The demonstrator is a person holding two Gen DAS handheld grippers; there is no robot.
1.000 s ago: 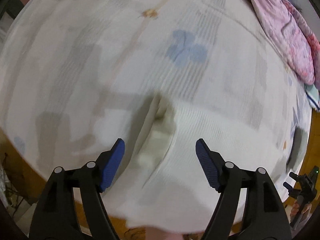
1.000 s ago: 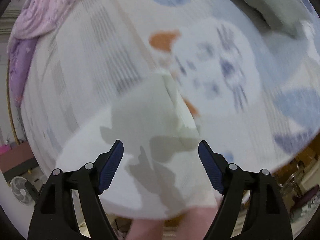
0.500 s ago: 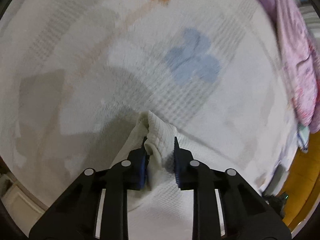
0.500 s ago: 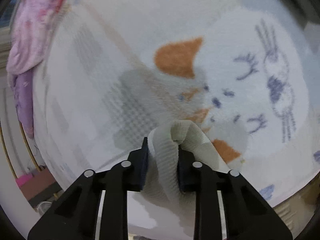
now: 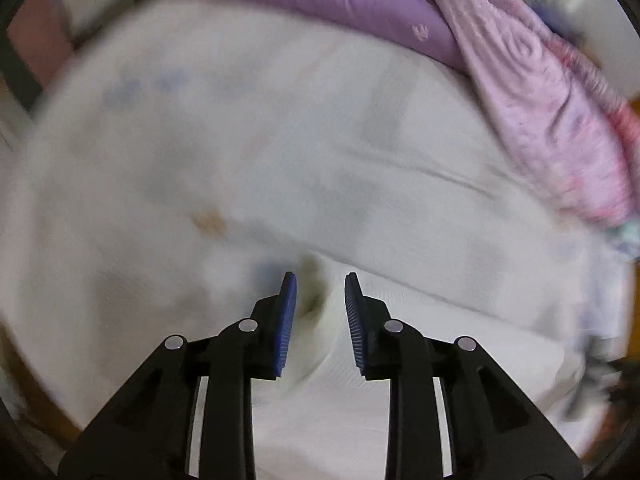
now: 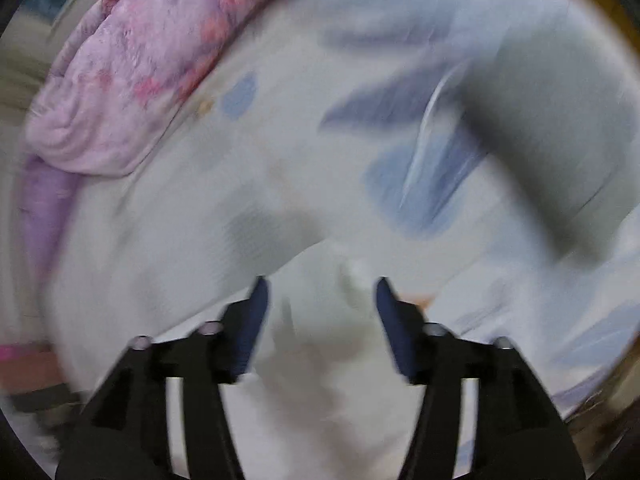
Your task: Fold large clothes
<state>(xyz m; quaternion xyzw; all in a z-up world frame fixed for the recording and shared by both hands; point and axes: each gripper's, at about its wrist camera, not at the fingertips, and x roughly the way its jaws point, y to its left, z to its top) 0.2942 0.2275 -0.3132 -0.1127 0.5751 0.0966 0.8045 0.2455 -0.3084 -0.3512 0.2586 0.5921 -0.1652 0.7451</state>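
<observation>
1 white garment [image 5: 420, 320]; left tool [image 5: 320, 312] parted, gripping nothing; right tool [image 6: 320, 320] likewise; 1 pink blanket [image 5: 560, 120].

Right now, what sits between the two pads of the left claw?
In the left wrist view, a ridge of the white garment runs up between the left claw pads. Its jaws stand apart, not clamped on the cloth.

The garment [image 5: 400, 344] is white ribbed cloth, matt. The bedsheet [image 5: 280, 140] is soft printed cloth. The quilt [image 5: 552, 120] by its far edge looks plush and embossed. Gripper [image 5: 320, 316] fingers [image 5: 286, 320] are matt black plastic, blue ridged pads, shiny metal pins.
</observation>
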